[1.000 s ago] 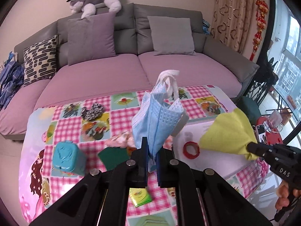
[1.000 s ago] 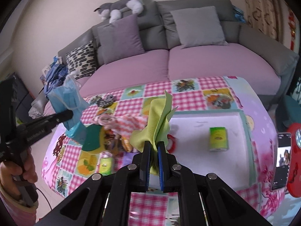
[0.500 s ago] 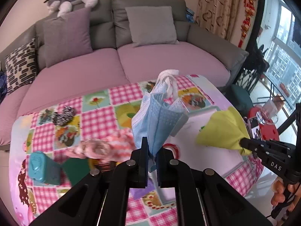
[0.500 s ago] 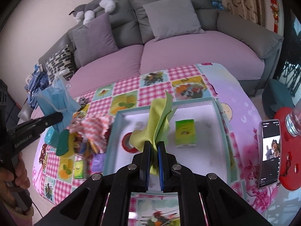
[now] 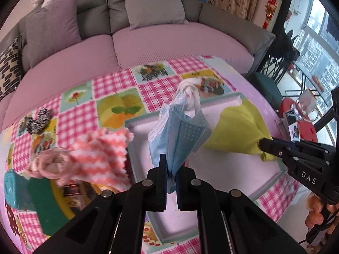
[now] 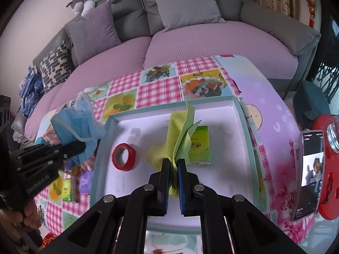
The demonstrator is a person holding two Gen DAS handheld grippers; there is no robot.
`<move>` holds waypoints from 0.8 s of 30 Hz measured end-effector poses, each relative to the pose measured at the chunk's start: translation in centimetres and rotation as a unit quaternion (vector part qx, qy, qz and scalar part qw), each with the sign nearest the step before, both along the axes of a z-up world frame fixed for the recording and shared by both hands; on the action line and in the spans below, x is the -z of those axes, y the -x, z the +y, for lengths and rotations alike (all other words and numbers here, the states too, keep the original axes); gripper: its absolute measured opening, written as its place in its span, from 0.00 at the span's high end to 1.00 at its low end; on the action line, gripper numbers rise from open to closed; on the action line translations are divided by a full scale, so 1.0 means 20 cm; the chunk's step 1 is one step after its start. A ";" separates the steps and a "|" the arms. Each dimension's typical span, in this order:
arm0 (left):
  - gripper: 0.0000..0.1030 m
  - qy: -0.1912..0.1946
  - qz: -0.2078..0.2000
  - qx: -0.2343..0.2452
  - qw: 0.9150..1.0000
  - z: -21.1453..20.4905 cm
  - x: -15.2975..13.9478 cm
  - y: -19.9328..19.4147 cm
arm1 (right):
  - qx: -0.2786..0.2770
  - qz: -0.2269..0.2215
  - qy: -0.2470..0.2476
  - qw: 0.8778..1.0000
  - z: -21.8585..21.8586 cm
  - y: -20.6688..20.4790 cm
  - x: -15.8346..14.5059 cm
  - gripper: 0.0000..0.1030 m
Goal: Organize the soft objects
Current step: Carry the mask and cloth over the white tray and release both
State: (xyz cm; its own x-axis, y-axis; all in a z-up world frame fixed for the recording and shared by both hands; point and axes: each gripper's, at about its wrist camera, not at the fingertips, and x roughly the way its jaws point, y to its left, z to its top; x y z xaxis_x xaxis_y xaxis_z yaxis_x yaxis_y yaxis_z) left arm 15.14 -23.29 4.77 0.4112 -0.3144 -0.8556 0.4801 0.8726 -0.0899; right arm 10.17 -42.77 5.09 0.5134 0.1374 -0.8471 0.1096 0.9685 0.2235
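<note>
The table wears a pink checked cloth and stands before a purple sofa. Over its white tray, the left tongs pinch a blue mask; the right tongs pinch a yellow cloth.

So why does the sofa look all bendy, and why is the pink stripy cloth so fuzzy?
Left wrist view: the fisheye lens curves the sofa, and the pink stripy cloth is smeared, probably by motion blur, while the blue mask in the left gripper stays sharp. Right wrist view: the same bending, dark corners, and the yellow cloth is crisp.
</note>
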 end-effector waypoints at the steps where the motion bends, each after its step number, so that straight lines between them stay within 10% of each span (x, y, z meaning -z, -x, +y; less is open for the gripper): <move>1: 0.94 -0.003 0.004 0.002 1.000 -0.02 0.03 -0.01 | 0.000 0.005 -0.001 1.000 0.00 -0.02 0.03 0.92; 24: 0.92 -0.016 0.055 0.018 0.998 -0.12 0.39 -0.19 | -0.010 0.068 0.003 0.998 0.07 -0.29 0.38 0.89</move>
